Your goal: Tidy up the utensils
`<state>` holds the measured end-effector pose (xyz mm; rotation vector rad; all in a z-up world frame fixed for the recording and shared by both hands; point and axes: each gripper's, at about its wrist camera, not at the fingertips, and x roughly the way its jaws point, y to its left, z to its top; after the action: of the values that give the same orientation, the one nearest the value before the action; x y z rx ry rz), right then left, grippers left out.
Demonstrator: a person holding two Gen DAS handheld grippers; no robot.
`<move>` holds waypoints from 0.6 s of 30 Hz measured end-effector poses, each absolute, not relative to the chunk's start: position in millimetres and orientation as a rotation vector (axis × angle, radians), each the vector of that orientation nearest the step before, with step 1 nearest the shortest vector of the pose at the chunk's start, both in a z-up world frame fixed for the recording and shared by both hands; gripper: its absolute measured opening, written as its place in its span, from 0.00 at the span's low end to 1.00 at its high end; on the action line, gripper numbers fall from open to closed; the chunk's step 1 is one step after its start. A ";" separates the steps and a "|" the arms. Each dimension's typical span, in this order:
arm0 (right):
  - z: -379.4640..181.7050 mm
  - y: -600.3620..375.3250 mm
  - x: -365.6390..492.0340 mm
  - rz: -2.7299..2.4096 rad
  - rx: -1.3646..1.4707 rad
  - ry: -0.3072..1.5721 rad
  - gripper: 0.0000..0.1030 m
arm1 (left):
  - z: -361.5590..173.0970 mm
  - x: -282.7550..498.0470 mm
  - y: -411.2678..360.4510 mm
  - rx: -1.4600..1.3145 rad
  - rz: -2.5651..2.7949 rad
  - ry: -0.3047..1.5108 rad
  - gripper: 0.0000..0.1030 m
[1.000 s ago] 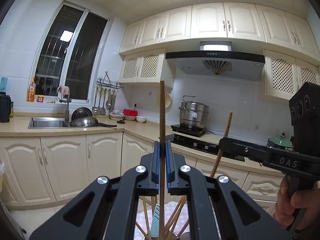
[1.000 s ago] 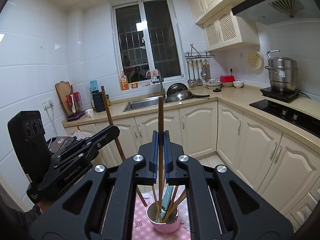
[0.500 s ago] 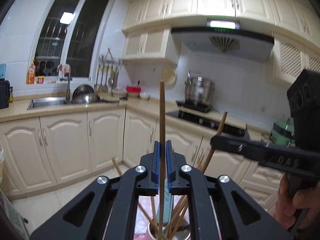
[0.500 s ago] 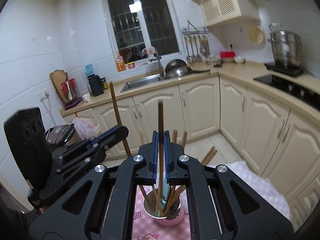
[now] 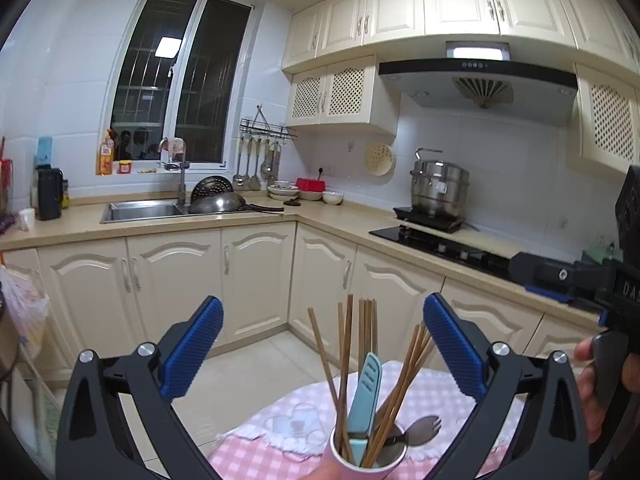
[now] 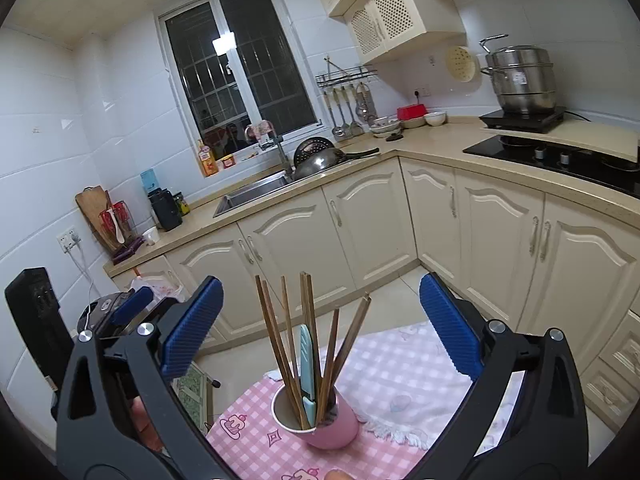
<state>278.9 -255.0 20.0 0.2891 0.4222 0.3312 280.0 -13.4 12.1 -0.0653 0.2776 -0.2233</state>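
A pink cup (image 6: 334, 426) stands on a pink checked cloth (image 6: 248, 436). It holds several wooden chopsticks (image 6: 280, 332) and a light blue knife (image 6: 306, 360). My right gripper (image 6: 320, 282) hangs just above and behind the cup, its jaws opening wide, the chopsticks standing free between its blue pads (image 6: 192, 328). In the left wrist view the same cup (image 5: 360, 460) also shows a metal spork (image 5: 422, 428). My left gripper (image 5: 322, 302) is over it with jaws opening and no pad touching a chopstick (image 5: 346, 344). Each gripper shows at the other view's edge.
Cream cabinets (image 6: 360, 220) and a beige counter (image 5: 328, 220) run around the corner behind. A sink (image 5: 140, 210) with a wok, a black hob (image 5: 440, 242) and a steel pot (image 5: 438, 190) sit on it. Tiled floor (image 5: 248, 376) lies beyond the table edge.
Both grippers went from shut on one upright chopstick each to wide open. Both chopsticks now stand in the cup. Both grippers sank and tipped down toward it.
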 end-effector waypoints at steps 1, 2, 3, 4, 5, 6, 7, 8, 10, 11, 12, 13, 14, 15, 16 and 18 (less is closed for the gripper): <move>22.1 -255.2 274.0 0.326 0.287 0.418 0.94 | 13.9 277.3 -14.5 -0.054 -0.213 0.281 0.95; 23.7 -255.5 270.0 0.325 0.286 0.414 0.94 | 15.6 271.5 -15.6 -0.037 -0.197 0.284 0.95; 26.0 -256.2 265.7 0.322 0.285 0.410 0.94 | 17.6 265.7 -16.2 -0.024 -0.183 0.287 0.95; 28.2 -256.6 262.3 0.320 0.284 0.407 0.94 | 19.9 262.5 -16.2 -0.018 -0.174 0.288 0.95; 30.7 -256.9 258.5 0.318 0.284 0.404 0.94 | 22.5 256.2 -15.9 -0.012 -0.166 0.287 0.95; 33.6 -257.0 253.6 0.316 0.282 0.400 0.94 | 25.1 250.7 -15.8 -0.008 -0.160 0.287 0.95; 35.8 -257.3 250.2 0.314 0.280 0.397 0.94 | 27.7 244.9 -15.6 -0.004 -0.154 0.287 0.95; 38.2 -256.6 244.8 0.309 0.273 0.393 0.94 | 30.9 238.0 -15.4 0.001 -0.144 0.286 0.95; 42.7 -255.3 233.5 0.303 0.259 0.388 0.94 | 38.2 223.5 -14.3 0.007 -0.123 0.284 0.95; 44.3 -255.2 228.5 0.304 0.256 0.385 0.94 | 41.1 216.8 -14.2 0.011 -0.115 0.284 0.95; 46.1 -255.0 222.1 0.302 0.250 0.380 0.94 | 44.4 209.1 -14.3 0.018 -0.103 0.282 0.95; 46.6 -254.1 216.3 0.300 0.247 0.375 0.94 | 47.4 201.3 -14.4 0.024 -0.091 0.279 0.95; 47.7 -253.1 208.9 0.297 0.242 0.370 0.94 | 49.7 195.9 -14.5 0.028 -0.081 0.277 0.95; 48.5 -252.2 202.4 0.296 0.237 0.367 0.94 | 52.3 188.9 -14.5 0.031 -0.068 0.276 0.95; 49.1 -251.3 198.4 0.293 0.232 0.368 0.94 | 54.3 185.0 -15.0 0.031 -0.063 0.278 0.95; 49.8 -249.6 188.7 0.281 0.221 0.368 0.94 | 57.8 173.5 -15.0 0.028 -0.056 0.287 0.95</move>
<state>188.7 -249.6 49.8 0.2211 0.3675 0.2813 173.5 -15.0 57.8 0.0282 0.2871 -0.0561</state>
